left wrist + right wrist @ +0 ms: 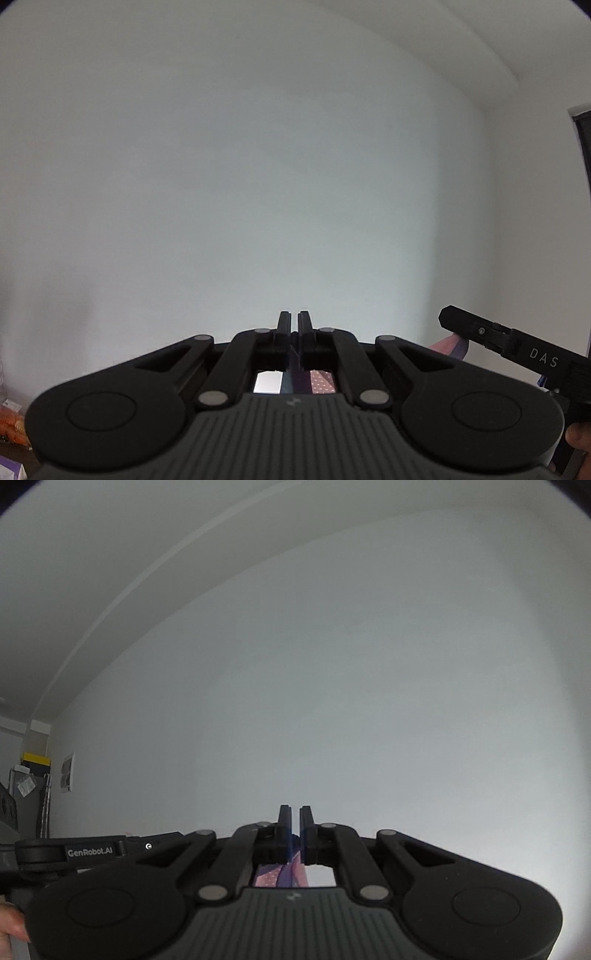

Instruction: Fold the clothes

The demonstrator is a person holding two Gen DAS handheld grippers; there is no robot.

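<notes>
The pink dotted garment (275, 877) is pinched in both clenched tongs, left (294, 323) and right (295, 818), raised before the white wall (258, 166) (bench unseen), so a lift-and-spread step is judged, calling for even lowering.

Garment (323, 382): pink cloth with small white dots and a dark blue-purple band. Only slivers visible at 6 o'clock in each wrist view (275, 877), pinched between nearly closed jaws, hanging below; overall shape cannot be told.
</notes>
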